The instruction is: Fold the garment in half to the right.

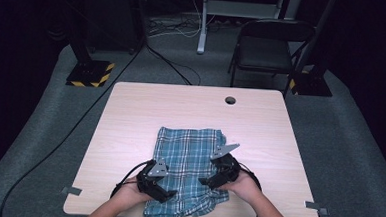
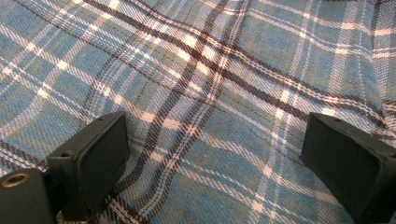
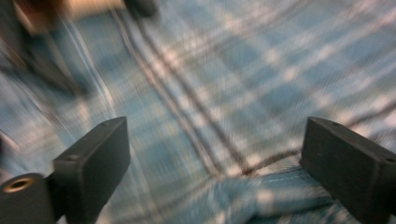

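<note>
A blue plaid cloth (image 1: 188, 161) lies folded on the near half of the table, reaching its front edge. My left gripper (image 1: 169, 193) rests over the cloth's near left part, its jaws wide apart above flat plaid fabric (image 2: 210, 93) with nothing between them. My right gripper (image 1: 204, 181) hovers at the cloth's right edge, pointing left. Its jaws stand wide apart over the cloth (image 3: 224, 88), and a raised fold of fabric (image 3: 261, 196) lies low between them, untouched by the pads. The right gripper view is blurred.
The wooden table (image 1: 141, 106) has a cable hole (image 1: 230, 100) near its far edge. A black folding chair (image 1: 267, 47) stands behind the table on the grey carpet. Metal clips (image 1: 70, 190) sit at the front corners.
</note>
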A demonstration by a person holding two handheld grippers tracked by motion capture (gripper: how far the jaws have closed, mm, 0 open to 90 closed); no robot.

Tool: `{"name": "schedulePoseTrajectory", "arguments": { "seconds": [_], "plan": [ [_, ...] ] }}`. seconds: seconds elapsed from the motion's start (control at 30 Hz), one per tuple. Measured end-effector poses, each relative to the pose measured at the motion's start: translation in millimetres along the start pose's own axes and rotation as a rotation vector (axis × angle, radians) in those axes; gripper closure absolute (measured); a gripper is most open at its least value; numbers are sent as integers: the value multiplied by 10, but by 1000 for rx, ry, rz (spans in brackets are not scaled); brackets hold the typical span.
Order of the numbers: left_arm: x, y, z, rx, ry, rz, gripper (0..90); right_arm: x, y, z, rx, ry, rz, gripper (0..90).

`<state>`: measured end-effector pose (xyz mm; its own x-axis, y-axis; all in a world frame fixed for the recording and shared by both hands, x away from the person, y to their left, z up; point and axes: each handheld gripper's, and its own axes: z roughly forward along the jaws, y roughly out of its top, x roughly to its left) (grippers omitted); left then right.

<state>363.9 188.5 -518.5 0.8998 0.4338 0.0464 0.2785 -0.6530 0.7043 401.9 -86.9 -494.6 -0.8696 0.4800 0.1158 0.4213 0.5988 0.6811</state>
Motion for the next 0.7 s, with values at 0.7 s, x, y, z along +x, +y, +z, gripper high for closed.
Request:
{"name": "schedulePoseTrajectory", "arguments": {
  "seconds": [0.7],
  "plan": [
    [187, 143, 70, 3, 21, 8, 68, 179, -331, -22, 32, 40, -87, 134]
  ]
}}
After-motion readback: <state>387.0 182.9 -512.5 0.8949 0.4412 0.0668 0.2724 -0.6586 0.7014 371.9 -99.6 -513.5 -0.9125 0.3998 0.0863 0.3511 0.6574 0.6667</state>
